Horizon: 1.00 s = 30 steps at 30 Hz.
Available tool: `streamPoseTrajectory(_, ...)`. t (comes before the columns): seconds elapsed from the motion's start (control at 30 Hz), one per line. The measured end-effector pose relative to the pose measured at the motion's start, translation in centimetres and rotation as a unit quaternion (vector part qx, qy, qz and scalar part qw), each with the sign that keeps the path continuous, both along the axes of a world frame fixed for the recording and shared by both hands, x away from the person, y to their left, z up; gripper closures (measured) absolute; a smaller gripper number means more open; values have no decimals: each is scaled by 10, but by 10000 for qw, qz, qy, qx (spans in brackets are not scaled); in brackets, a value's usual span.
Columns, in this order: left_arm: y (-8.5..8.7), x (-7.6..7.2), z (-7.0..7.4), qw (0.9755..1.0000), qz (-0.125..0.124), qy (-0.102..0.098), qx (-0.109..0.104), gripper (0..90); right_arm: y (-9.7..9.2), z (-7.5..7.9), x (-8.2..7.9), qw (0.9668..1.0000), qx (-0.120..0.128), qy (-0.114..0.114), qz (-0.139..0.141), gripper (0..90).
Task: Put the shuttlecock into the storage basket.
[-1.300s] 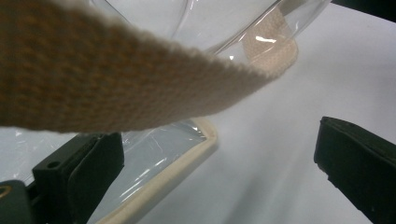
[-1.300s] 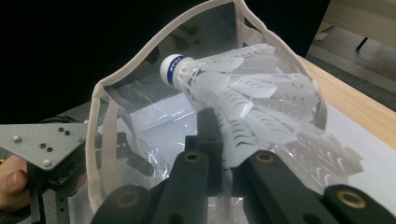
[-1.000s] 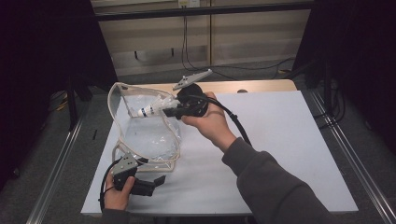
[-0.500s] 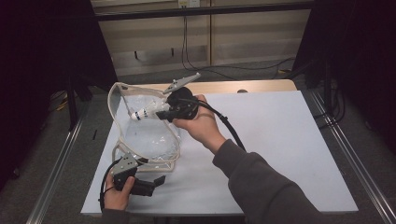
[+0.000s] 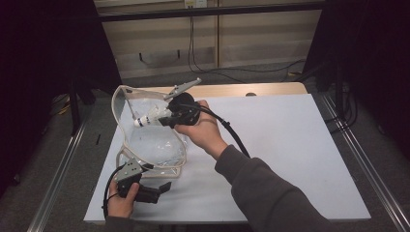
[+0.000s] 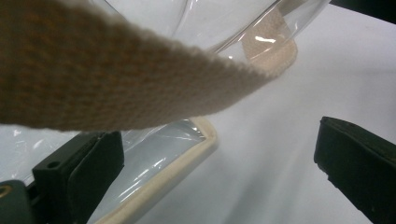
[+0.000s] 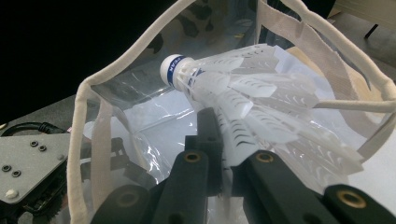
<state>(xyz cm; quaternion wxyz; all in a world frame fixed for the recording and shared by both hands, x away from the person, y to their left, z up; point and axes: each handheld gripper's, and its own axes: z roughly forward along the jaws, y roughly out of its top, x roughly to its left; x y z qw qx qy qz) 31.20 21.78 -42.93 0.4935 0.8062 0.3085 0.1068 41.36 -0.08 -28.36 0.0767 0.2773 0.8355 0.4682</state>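
A clear plastic bag [image 5: 155, 145] with beige webbing trim stands open at the table's left. My right gripper [image 5: 167, 118] is shut on the skirt of a white shuttlecock [image 5: 147, 117], whose cork tip points left into the bag's mouth. In the right gripper view the shuttlecock [image 7: 243, 88] sits pinched in my right gripper [image 7: 224, 158], framed by the bag's rim [image 7: 93, 93]. My left gripper [image 5: 154, 191] rests open at the front left, just below the bag. In the left gripper view the bag's trimmed edge [image 6: 177, 163] lies beside one jaw and a strap [image 6: 93, 84] crosses above.
The white table top [image 5: 290, 145] stretches to the right of the bag. A wooden edge [image 5: 261, 89] runs along the back, with cables [image 5: 232, 72] on the floor behind. Metal rails [image 5: 362, 164] flank both sides.
My right hand has moved left and slightly down with the shuttlecock, bringing it further over the bag's mouth. The left gripper has stayed in place.
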Motion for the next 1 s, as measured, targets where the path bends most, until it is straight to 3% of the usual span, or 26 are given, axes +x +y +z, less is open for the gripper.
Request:
streamPoseTrajectory(0.27, 0, 0, 0, 10000, 1, 7, -28, 16, 6, -4, 1, 10000, -56, -4, 13, 888)
streamPoseTrajectory(1.0, 0, -1, 0, 10000, 10, 12, -11, 15, 16, 4, -7, 9997, -154, -96, 185, 888)
